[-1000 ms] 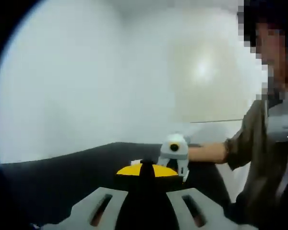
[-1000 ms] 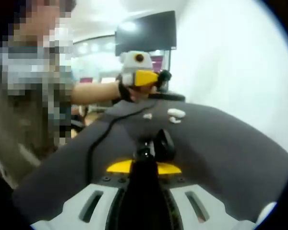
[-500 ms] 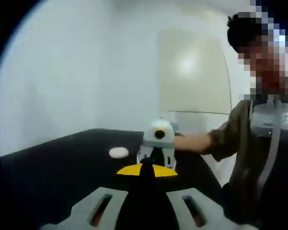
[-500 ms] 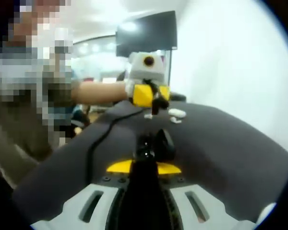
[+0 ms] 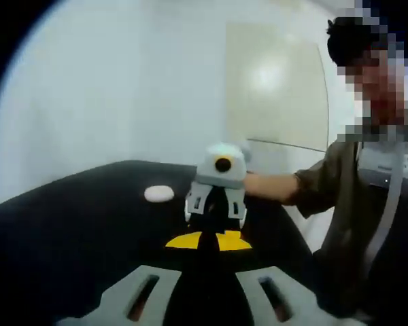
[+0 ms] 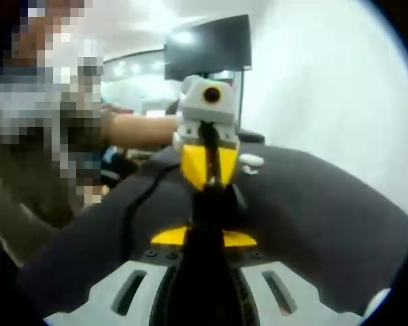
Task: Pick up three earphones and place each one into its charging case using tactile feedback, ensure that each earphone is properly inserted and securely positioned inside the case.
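Grippers meet nose to nose over the dark grey table mat (image 6: 313, 204). Right gripper (image 6: 205, 216) looks pinched shut on something small and dark (earphone, probably), and the left gripper (image 6: 205, 178), closed too, steadies it. Beyond them sits a white oval charging case (image 6: 250, 161), so this looks like a handover.

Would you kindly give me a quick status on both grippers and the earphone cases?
Both grippers shut, tips facing close together: left gripper, right gripper. White charging case lies untouched on the dark table. Black cable runs across the table.
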`<state>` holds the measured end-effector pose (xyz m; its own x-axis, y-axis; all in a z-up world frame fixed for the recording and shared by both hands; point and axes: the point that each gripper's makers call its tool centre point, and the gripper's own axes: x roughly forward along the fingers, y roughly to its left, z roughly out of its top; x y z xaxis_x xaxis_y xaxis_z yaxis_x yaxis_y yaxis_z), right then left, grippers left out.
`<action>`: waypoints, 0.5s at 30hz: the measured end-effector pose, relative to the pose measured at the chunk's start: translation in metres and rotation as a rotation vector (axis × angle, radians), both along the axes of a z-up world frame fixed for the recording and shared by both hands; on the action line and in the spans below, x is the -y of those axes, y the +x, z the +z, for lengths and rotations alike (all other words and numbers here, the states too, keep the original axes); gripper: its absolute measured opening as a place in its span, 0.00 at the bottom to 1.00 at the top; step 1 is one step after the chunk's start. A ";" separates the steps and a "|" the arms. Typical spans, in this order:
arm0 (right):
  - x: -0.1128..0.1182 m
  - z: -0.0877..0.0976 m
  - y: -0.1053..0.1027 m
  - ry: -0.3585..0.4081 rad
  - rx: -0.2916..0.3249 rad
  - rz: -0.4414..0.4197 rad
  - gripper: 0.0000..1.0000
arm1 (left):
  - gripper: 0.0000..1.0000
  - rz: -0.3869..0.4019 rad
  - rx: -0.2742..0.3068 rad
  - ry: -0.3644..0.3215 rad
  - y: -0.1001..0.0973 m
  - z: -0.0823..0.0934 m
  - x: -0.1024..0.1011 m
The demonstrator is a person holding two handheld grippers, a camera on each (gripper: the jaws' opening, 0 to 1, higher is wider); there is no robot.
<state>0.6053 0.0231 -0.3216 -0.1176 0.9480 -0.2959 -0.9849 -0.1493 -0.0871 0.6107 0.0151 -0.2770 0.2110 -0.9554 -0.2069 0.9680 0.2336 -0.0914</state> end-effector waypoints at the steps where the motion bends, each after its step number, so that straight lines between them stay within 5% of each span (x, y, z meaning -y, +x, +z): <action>1: 0.000 0.000 0.000 0.000 0.000 0.000 0.19 | 0.04 0.000 0.003 0.004 0.000 0.000 0.000; 11: 0.000 0.000 0.000 -0.001 0.004 0.001 0.19 | 0.04 -0.011 0.004 0.004 -0.001 0.004 -0.004; 15: 0.000 0.000 -0.001 -0.002 0.004 0.001 0.19 | 0.04 -0.001 -0.026 -0.047 0.002 0.008 0.000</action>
<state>0.6048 0.0230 -0.3217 -0.1173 0.9474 -0.2979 -0.9844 -0.1505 -0.0908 0.6131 0.0155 -0.2693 0.2050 -0.9644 -0.1668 0.9655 0.2272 -0.1273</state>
